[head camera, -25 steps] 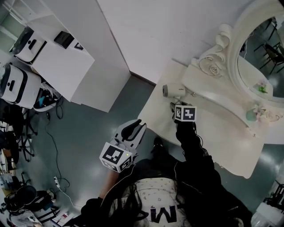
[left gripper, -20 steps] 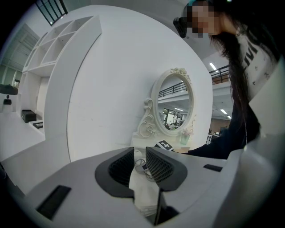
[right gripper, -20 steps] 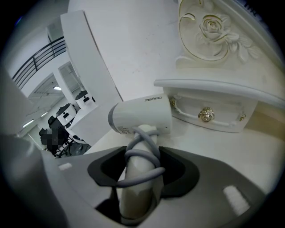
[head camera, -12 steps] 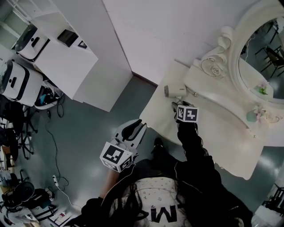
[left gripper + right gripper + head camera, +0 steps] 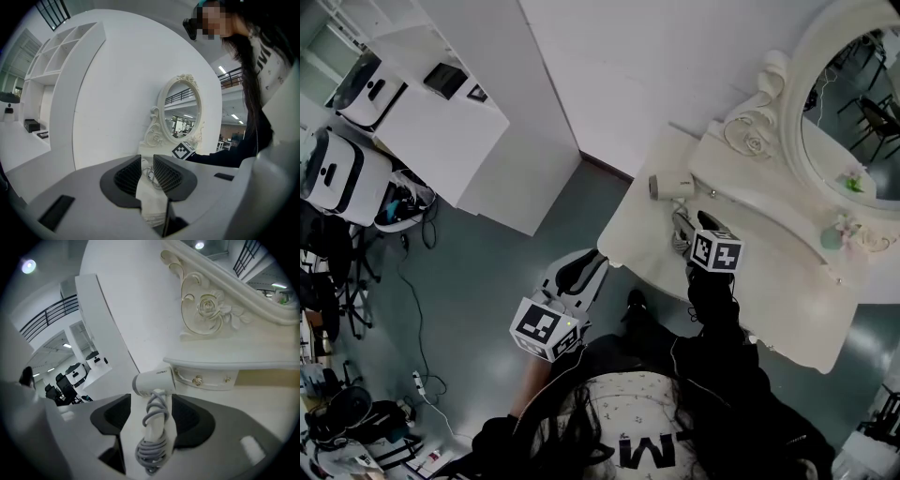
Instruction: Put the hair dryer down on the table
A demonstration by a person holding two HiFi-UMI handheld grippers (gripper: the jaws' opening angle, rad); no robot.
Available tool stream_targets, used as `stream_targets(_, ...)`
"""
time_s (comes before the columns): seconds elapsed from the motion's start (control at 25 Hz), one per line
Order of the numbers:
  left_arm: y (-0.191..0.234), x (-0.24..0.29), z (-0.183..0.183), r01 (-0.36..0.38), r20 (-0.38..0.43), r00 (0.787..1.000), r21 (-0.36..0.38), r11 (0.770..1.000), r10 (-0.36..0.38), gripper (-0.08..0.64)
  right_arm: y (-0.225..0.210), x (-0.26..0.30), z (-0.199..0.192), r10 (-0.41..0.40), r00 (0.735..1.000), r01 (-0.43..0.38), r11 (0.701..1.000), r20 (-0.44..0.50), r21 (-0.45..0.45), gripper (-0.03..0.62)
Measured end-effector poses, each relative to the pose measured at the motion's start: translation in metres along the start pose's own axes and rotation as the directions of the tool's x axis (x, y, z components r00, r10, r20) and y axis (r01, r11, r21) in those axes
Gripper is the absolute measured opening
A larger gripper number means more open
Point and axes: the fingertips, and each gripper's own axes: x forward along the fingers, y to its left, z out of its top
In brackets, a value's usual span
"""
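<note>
The white hair dryer (image 5: 668, 187) lies on the cream dressing table (image 5: 769, 300), its grey cord wound round the handle (image 5: 154, 437). In the right gripper view its barrel (image 5: 154, 380) points left, just before the drawer front. My right gripper (image 5: 151, 416) stands open over the handle. Its jaws have just been opening; the handle lies between them with a gap on each side. From the head view that gripper (image 5: 686, 234) sits just behind the dryer. My left gripper (image 5: 589, 268) hangs off the table's left corner, jaws a narrow gap apart and empty.
An ornate oval mirror (image 5: 853, 112) with carved scrollwork (image 5: 206, 310) stands at the table's back. Small brass drawer knobs (image 5: 198, 379) sit just past the dryer. A white cabinet (image 5: 441, 131) and a wall stand to the left, with grey floor (image 5: 469, 281) between.
My right gripper has lifted and drawn back from the hair dryer, which stays lying on the table. The left gripper has hardly moved.
</note>
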Motion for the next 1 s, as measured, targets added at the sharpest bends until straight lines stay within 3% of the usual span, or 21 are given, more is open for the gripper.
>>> stream_targets(0.44,-0.022,-0.018,-0.007,0.050,0.015,0.999,0.013,0.999,-0.050,0.081,0.075,-0.095,0.002,0.182,0.972,-0.179,0.983,0.147,-0.038,0.268)
stream_targets(1.0,-0.079,-0.080,-0.027,0.114,0.055,0.992,0.050,0.992,-0.117,0.081,0.136,-0.186,-0.038,0.209,0.949,-0.182,0.974,0.235,-0.132,0.265)
